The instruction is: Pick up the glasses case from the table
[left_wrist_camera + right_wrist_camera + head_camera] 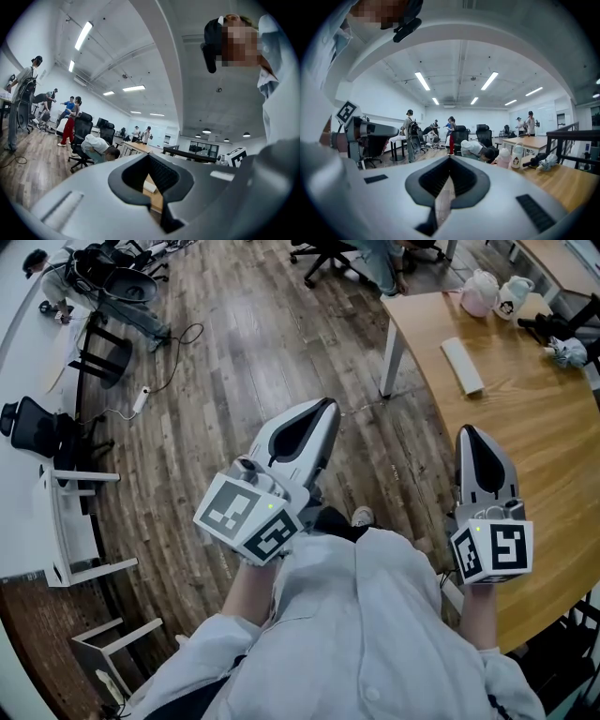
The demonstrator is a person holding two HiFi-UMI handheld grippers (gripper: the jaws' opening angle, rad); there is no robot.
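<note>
Two empty tongs, both closed: left tongs over the floor, right tongs at the bench edge; glasses case lies ahead.

Bright ceiling strips — fisheye-warped edges

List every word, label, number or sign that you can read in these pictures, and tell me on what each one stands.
Readable text: none in any view.
Cube on the left gripper: a black and white square marker, no letters.
Cube on the right gripper: the same kind of marker.
White bottle on the table: a dark print, too small to read.
</note>
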